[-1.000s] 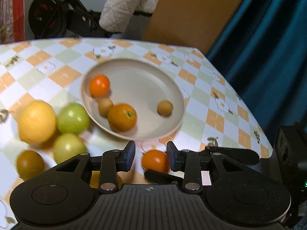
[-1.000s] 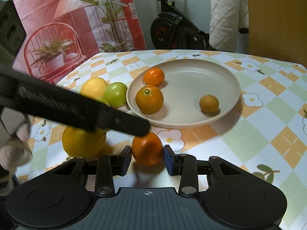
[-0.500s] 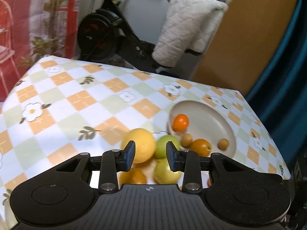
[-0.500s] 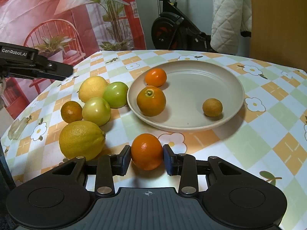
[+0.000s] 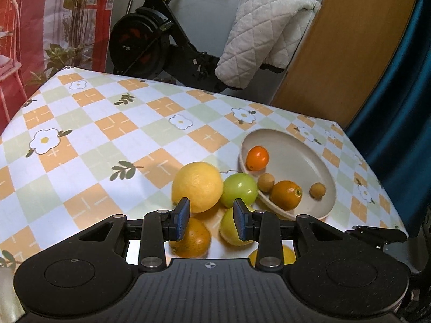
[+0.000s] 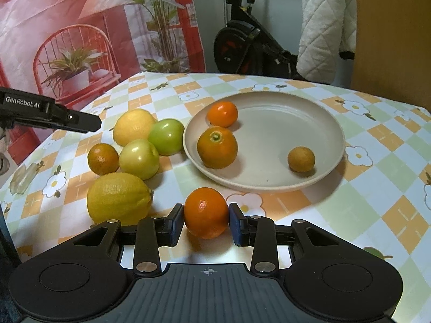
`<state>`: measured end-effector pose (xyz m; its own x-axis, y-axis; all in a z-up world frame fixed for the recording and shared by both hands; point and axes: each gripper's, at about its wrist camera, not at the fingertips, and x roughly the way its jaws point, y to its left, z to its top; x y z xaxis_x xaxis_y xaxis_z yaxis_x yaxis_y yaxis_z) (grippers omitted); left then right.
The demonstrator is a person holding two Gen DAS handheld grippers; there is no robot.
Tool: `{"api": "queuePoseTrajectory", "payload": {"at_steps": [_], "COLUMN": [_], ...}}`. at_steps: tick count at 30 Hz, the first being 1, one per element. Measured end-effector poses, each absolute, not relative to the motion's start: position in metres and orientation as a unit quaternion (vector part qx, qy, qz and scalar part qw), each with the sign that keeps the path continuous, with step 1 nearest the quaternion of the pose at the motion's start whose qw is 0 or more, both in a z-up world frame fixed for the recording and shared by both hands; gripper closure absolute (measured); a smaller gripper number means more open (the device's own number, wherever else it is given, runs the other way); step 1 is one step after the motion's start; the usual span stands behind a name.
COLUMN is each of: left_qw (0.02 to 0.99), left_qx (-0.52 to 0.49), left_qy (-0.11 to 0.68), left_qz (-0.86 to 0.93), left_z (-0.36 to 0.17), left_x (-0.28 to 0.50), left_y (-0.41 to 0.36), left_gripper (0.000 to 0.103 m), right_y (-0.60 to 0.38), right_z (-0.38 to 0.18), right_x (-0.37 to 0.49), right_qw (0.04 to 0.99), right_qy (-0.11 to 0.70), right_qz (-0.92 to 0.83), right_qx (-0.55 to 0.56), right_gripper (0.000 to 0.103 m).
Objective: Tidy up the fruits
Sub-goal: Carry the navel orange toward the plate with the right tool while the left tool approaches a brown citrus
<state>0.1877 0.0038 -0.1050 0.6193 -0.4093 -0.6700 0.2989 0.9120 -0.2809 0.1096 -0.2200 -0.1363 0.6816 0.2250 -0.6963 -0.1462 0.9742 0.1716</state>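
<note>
A beige plate (image 6: pixel 309 123) holds two oranges (image 6: pixel 217 146) and small brown fruits (image 6: pixel 301 158). My right gripper (image 6: pixel 206 223) is shut on an orange (image 6: pixel 206 212) just in front of the plate, low over the table. Left of the plate lie two green apples (image 6: pixel 166 136), a yellow citrus (image 6: pixel 133 126), a lemon (image 6: pixel 118 197) and a small dark orange (image 6: pixel 103 158). My left gripper (image 5: pixel 211 219) is open and empty, held above this fruit cluster (image 5: pixel 198 185); the plate (image 5: pixel 317 167) is to its right. Its body also shows in the right wrist view (image 6: pixel 51 114).
The table has a checked flower cloth (image 5: pixel 107 134). An exercise bike (image 5: pixel 150 43) with a white quilted jacket (image 5: pixel 264 37) stands behind it. A wooden panel (image 5: pixel 344 48) and blue curtain (image 5: pixel 404 94) are at the right, a red poster (image 6: pixel 94 27) at the left.
My left gripper has risen and pulled back to the left, away from the plate. My right gripper's jaws have closed onto the orange.
</note>
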Motion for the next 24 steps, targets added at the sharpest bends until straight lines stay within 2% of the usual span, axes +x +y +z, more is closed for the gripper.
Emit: {"api": "queuePoseTrajectory", "payload": {"at_steps": [12, 24], "left_qw": [0.900, 0.901], "left_qx": [-0.068, -0.073], "left_qy": [0.380, 0.387], "left_qz": [-0.203, -0.180], "left_z": [-0.106, -0.112], "left_x": [0.187, 0.189], "left_y": [-0.001, 0.013], "left_gripper": [0.066, 0.066], "right_y": [-0.240, -0.250], "right_z": [-0.116, -0.127], "right_x": [0.121, 0.150], "right_qw": [0.931, 0.930], "right_qy": [0.353, 0.360], "right_qz": [0.078, 0.055], "right_qx": [0.051, 0.045], "right_gripper": [0.070, 0.070]}}
